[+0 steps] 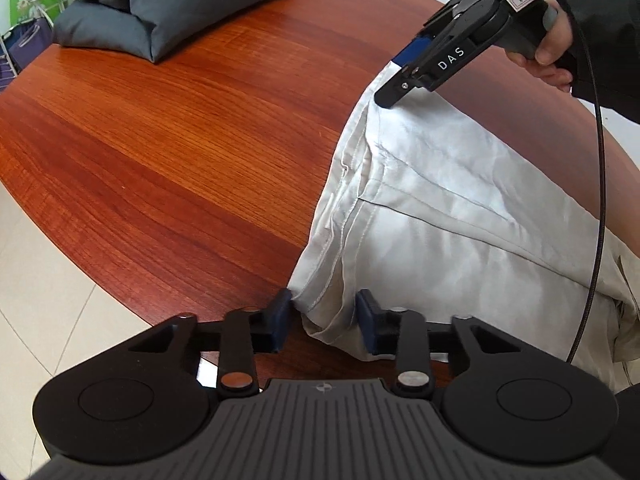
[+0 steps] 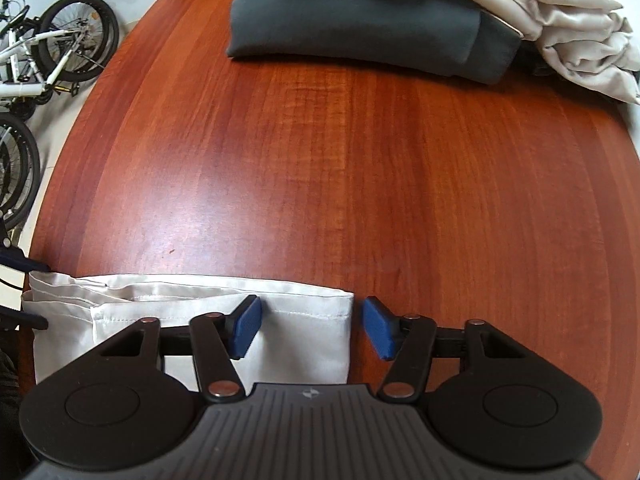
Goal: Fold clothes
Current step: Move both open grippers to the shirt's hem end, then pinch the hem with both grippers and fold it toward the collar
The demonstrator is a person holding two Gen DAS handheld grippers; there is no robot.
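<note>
We see a broad reddish wooden desk [image 2: 320,152] filling most of both views. At its far end lies a folded dark grey garment [image 2: 360,32], with a rumpled cream cloth [image 2: 552,28] heaped on top of it and spilling to one side. Nearer to us, along the desk's near edge, lies the pale off-white garment [image 1: 440,208], flattened, with seams and a hem showing; part of it hangs over the edge.

Beyond the desk, on the tiled floor, stand bicycles [image 2: 44,52], white-framed with black tyres.

Our left claw [image 1: 323,320] sits at the near corner of the pale garment. A bunched fold of fabric lies between its blue pads, and the pads appear to meet the cloth on both sides, so it seems to have that corner pinched.

Our right claw [image 2: 312,326] is at the garment's other corner. Its jaws stand about half apart, one pad over the cloth and the other over bare wood just past the hem, gripping nothing. From the left wrist view, a hand [image 1: 554,48] in a dark sleeve holds its grey handle.
</note>
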